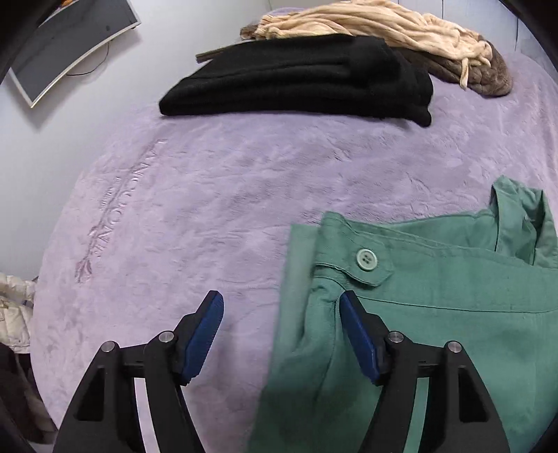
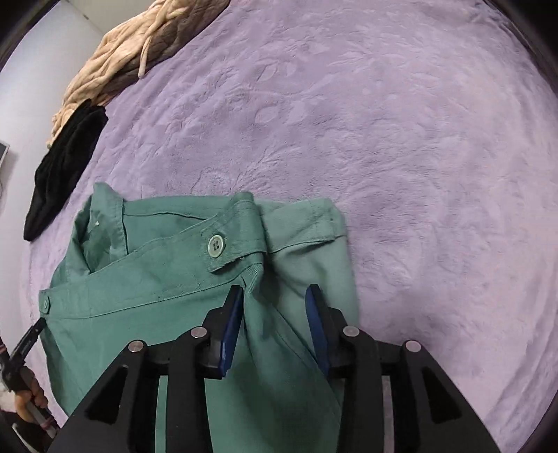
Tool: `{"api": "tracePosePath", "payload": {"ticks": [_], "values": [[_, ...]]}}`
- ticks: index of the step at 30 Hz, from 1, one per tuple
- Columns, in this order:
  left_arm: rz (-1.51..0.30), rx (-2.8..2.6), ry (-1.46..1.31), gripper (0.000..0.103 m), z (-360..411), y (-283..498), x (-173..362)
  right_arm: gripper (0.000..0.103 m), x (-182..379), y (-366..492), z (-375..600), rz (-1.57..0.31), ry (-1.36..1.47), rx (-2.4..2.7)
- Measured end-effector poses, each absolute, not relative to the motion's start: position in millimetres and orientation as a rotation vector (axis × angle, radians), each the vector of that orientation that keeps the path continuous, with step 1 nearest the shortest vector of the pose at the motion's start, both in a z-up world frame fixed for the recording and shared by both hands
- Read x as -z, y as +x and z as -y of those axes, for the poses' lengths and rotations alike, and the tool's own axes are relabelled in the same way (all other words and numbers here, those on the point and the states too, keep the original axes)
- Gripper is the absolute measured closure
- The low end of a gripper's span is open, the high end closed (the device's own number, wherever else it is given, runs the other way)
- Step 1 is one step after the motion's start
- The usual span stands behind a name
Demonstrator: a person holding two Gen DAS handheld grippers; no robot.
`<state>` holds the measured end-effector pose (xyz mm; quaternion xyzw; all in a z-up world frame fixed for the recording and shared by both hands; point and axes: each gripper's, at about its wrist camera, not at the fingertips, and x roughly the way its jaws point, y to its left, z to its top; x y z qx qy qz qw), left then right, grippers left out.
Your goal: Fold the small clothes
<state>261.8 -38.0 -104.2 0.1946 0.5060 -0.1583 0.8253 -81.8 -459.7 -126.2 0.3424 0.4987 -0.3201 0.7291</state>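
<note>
On the lilac bed blanket [image 1: 216, 195] a green garment [image 1: 436, 306] lies part-folded, its buttoned tab [image 1: 366, 261] on top. In the left wrist view it fills the 4 o'clock area. The left gripper [image 1: 282, 303] stands open, one pad over bare blanket, the other at the garment's edge, nothing pinched. The right gripper [image 2: 273, 296] is open too, straddling a raised fold of green cloth without pressing it. At 12 o'clock sit a folded black garment [image 1: 300, 83] and a beige-brown heap [image 1: 401, 31].
</note>
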Motion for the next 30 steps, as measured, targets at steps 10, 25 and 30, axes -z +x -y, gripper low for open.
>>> {"api": "tracePosePath", "payload": {"ticks": [10,25,30], "values": [[-1.177,0.584,0.364,0.033,39.5,188.7,80.0,0.062,108.4,-57.6,318.8,-1.062,0.820,0.290],[-1.213,0.573,0.487,0.033,12.5,158.3,139.1,0.092,157.1,-119.1,336.0,-1.205,0.679,0.436],[-1.179,0.377,0.509,0.033,-13.3,182.8,132.7,0.100,145.5,-182.6,397.8,-1.139,0.834,0.658]]}}
